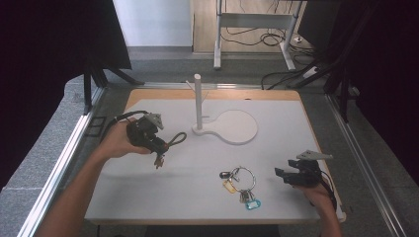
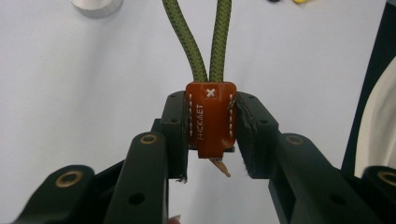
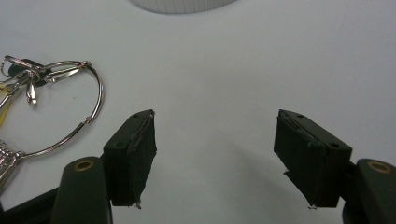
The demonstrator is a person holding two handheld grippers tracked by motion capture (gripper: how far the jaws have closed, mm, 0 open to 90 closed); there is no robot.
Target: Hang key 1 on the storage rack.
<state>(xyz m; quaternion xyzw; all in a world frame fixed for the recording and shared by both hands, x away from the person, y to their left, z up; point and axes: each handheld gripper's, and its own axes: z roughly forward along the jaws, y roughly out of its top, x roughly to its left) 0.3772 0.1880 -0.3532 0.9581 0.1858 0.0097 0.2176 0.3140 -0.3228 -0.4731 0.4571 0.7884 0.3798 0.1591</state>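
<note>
Left hand-held gripper (image 2: 210,140), left of frame, clamped on leather tab (image 2: 211,119) of green cord keychain (image 1: 174,140); narrow grip, tab may slip. Right hand-held gripper (image 3: 215,154) jaws apart, lower right, near key ring (image 1: 240,180) on counter (image 1: 286,148).

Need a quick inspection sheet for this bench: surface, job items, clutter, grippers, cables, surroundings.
Surface: white table, flat.
Job's things: green cord loop keychain with brown leather tab, held above the table; white peg stand behind it.
Clutter: key ring with keys and coloured tags, lying flat.
Grippers: left gripper shut on the tab; right gripper open, beside the key ring.
Cables: black leads on floor.
Surroundings: desk frame, dark curtains.
</note>
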